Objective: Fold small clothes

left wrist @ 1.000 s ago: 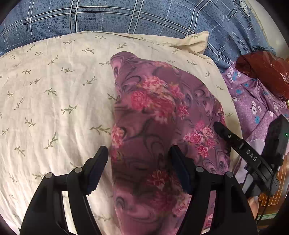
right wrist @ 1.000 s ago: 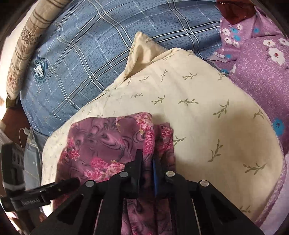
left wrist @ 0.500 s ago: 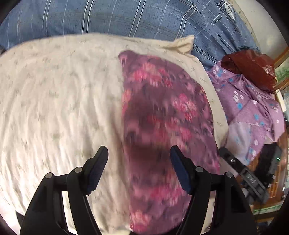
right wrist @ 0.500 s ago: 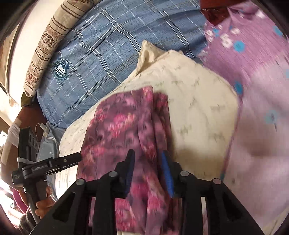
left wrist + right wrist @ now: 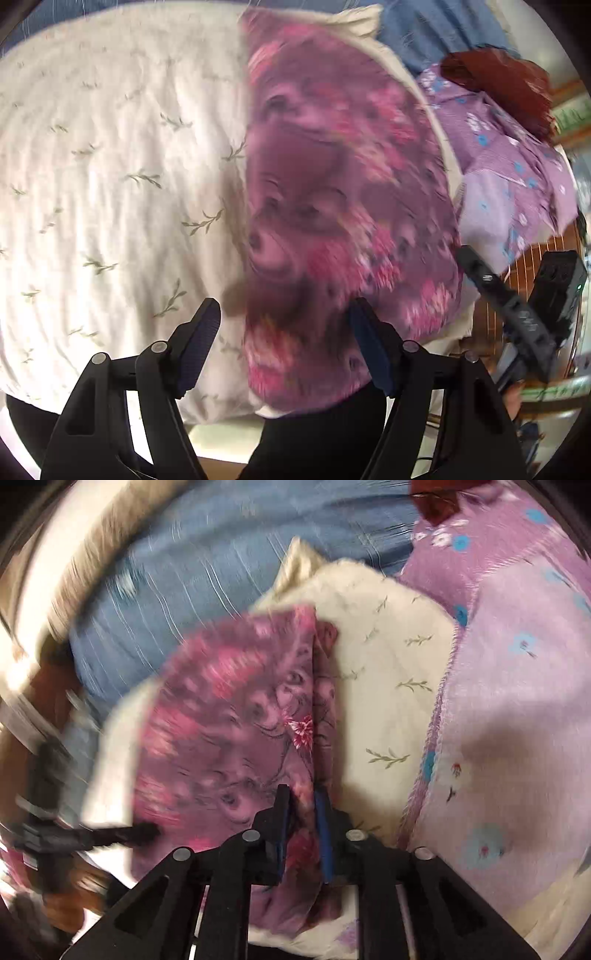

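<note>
- The right gripper has its black jaws closing on the near right edge of the folded purple cloth with pink flowers; a thick bunch of fabric sits between the blue pads. I judge they could catch only the top layers, so the lower fold would slip loose when pulled.
- The left gripper hangs wide open over the same cloth's near end, holding nothing. With that side unpinned, a tug from the right could drag the whole piece askew.
- The cloth lies on the cream pillow with small green sprigs, its near end drooping over the pillow's edge; it could slide off.
- The lilac flowered garment lies just beside the pillow and might be snagged.
</note>
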Motion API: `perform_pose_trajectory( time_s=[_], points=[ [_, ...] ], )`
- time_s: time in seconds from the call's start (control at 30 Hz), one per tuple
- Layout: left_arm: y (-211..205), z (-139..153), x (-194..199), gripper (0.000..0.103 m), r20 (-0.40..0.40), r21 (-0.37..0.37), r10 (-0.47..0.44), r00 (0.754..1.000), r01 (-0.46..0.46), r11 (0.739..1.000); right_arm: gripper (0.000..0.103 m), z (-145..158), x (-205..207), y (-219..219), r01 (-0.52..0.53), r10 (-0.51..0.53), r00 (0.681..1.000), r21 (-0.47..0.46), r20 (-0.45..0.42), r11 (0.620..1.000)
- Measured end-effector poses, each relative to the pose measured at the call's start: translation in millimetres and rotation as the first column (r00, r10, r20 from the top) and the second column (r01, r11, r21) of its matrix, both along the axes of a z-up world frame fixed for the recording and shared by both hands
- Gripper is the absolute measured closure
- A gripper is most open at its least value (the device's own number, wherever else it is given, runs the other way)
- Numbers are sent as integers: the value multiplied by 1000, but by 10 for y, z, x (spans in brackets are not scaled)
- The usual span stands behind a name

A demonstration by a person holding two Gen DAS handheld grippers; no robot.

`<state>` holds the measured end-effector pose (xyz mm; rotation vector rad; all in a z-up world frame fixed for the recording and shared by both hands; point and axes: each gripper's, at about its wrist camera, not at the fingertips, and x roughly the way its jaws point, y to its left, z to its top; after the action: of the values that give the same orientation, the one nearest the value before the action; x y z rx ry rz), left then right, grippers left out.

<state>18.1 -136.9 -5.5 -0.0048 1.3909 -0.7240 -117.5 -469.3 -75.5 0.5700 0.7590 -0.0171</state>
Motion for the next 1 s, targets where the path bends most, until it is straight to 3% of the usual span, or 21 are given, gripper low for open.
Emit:
perform_pose_trajectory(
  time_s=[0.03, 0.07, 0.13, 0.2, 0.23, 0.3, 0.37, 0.47, 0.5, 0.53, 0.57, 0.67, 0.8, 0.87, 0.93, 1.0],
  points=[
    [30, 31, -35, 30, 19, -1, -6, 1000, 6, 1000, 80, 56, -64, -6, -16, 15, 999, 37, 30, 999],
    [58, 36, -74, 30, 32, 1, -7, 999, 7, 1000, 67, 117, -142, 8, -31, 28, 998, 48, 52, 998],
    [90, -62, -118, 30, 12, -2, -8, 1000, 9, 1000, 60, 164, -289, 113, -46, 46, 997, -8, 67, 999],
    [56, -247, -110, 29, -20, 32, -1, 1000, 1, 999, 67, 80, -298, 238, -81, 82, 996, -56, 31, 995],
    [47, -289, -111, 28, -24, 31, 4, 1000, -4, 1000, 83, -17, -259, 325, -89, 87, 996, -118, -21, 989],
    [12, -215, -143, 29, -1, 36, -22, 1000, 22, 999, 86, -181, -207, 396, -101, 86, 993, -187, -86, 977],
    [8, -85, -154, 30, 22, 5, -60, 998, 60, 998, 85, -159, -175, 393, -95, 80, 993, -197, -84, 976],
    [66, 250, -32, 30, 120, -71, -30, 992, 39, 997, 77, 83, -192, 283, -81, 85, 996, -142, 21, 987],
    [60, 310, 35, 30, 137, -81, -16, 990, 28, 996, 70, 171, -174, 191, -64, 71, 996, -107, 60, 992],
    [39, 346, 140, 30, 145, -82, 3, 989, 9, 997, 54, 218, -150, 117, -50, 56, 995, -83, 78, 995],
    [20, 351, 253, 30, 137, -88, 24, 990, -12, 996, 45, 250, -90, 34, -26, 31, 995, -60, 95, 998],
    [-110, 243, 525, 30, 66, -101, 64, 996, -58, 993, 45, 202, 185, -193, -3, 2, 995, 14, 95, 1000],
    [-254, 20, 768, 29, -36, -108, 73, 997, -76, 991, 45, -87, 543, -415, 9, -12, 999, 115, 30, 993],
    [-286, -78, 820, 27, -94, -135, 80, 992, -92, 987, 45, -264, 647, -437, -48, 44, 999, 220, 23, 974],
    [-354, -184, 853, 20, -124, -140, 78, 989, -95, 986, 44, -437, 739, -378, -171, 162, 985, 388, 58, 906],
    [-413, -219, 850, 16, -111, -151, 77, 991, -93, 984, 44, -437, 761, -297, -220, 212, 975, 346, 62, 912]
  ],
)
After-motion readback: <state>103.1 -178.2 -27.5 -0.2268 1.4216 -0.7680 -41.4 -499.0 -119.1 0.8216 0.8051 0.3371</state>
